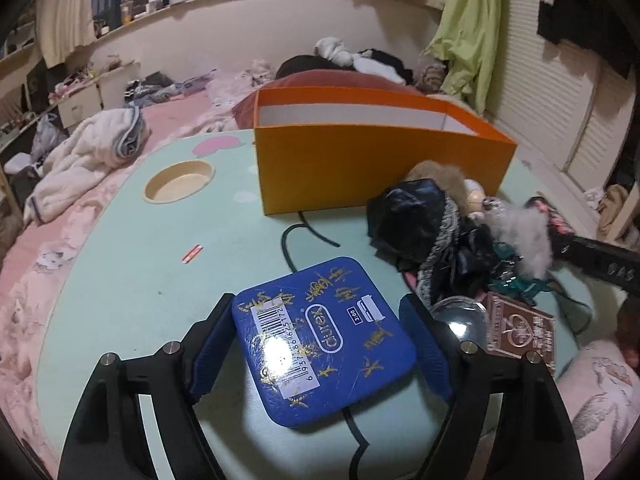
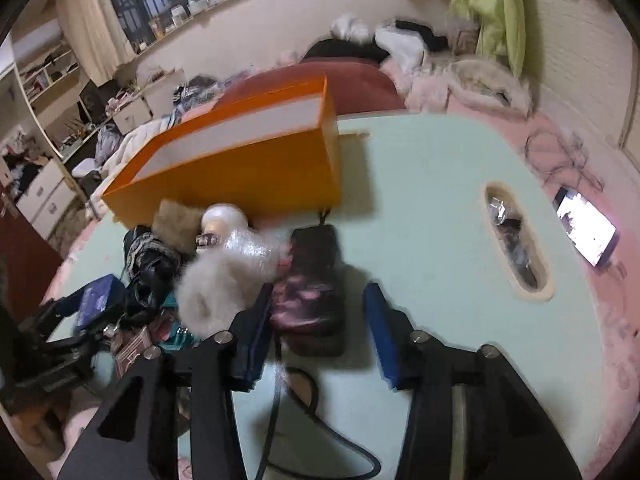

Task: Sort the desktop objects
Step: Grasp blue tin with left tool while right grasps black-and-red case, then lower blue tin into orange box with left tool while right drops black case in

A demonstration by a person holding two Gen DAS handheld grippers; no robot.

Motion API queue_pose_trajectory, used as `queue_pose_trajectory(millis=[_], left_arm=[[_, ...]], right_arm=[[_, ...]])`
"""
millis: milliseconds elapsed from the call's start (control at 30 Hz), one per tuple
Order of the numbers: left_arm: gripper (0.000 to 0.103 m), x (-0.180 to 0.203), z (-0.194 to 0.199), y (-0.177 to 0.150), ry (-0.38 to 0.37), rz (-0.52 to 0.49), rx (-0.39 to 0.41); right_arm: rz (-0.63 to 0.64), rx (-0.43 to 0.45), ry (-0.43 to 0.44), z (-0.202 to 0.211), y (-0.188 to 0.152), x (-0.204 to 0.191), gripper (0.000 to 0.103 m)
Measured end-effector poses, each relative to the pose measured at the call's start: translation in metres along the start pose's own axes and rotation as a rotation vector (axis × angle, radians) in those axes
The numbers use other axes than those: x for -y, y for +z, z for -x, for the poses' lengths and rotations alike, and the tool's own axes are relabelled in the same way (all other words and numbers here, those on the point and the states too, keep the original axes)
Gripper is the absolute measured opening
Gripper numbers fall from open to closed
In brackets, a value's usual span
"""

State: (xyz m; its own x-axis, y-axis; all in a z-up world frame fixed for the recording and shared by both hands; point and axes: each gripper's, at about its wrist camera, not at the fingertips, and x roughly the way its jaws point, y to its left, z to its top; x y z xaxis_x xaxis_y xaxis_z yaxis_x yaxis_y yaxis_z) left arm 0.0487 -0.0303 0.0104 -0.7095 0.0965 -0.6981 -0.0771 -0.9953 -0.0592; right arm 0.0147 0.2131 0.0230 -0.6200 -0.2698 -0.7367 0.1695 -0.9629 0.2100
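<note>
A blue square tin (image 1: 324,340) with a barcode lies on the mint-green table (image 1: 132,280). My left gripper (image 1: 320,338) is open, its blue pads on either side of the tin, close to its edges. An open orange box (image 1: 372,168) stands at the back. In the right wrist view my right gripper (image 2: 316,330) is open around a dark maroon pouch (image 2: 310,292) on the table, left pad near it, right pad apart. The orange box (image 2: 240,168) is behind. The blue tin (image 2: 98,298) and left gripper show at the far left.
A heap of dark cloth, fur pom-poms and a doll head (image 1: 452,232) lies right of the tin, with a brown card box (image 1: 520,328) and a clear dome (image 1: 460,316). A black cable (image 1: 296,240) crosses the table. A round cup recess (image 1: 178,182) sits left; a phone (image 2: 584,232) lies right.
</note>
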Motion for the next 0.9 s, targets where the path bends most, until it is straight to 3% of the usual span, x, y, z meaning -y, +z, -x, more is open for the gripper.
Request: queue_pose_trajectory(millis=[33,100,467,633,900], left_arm=[[0.081,-0.001,0.0,0.0,-0.001,0.004,-0.002],[0.081,-0.001,0.0,0.0,-0.001,0.005,-0.001],[0.081,-0.021,0.033,0.015,-0.09,0.095,0.127],[0.081,-0.015,0.038,0.019,-0.126,0.098,0.154],[0.081,-0.008,0.03,0.013,-0.144,0.089,0.117]], right_arm=[[0.014,0.003,-0.005,-0.001,-0.001,-0.003,0.043],[0.029,0.011,0.003,-0.003,-0.005,-0.006,0.032],[0.013,0.24,0.102,0.042,-0.016,0.003,0.029],[0.036,0.109,0.058,0.02,-0.01,-0.004,0.033],[0.017,0.066,0.031,0.014,0.002,0.0,0.035]])
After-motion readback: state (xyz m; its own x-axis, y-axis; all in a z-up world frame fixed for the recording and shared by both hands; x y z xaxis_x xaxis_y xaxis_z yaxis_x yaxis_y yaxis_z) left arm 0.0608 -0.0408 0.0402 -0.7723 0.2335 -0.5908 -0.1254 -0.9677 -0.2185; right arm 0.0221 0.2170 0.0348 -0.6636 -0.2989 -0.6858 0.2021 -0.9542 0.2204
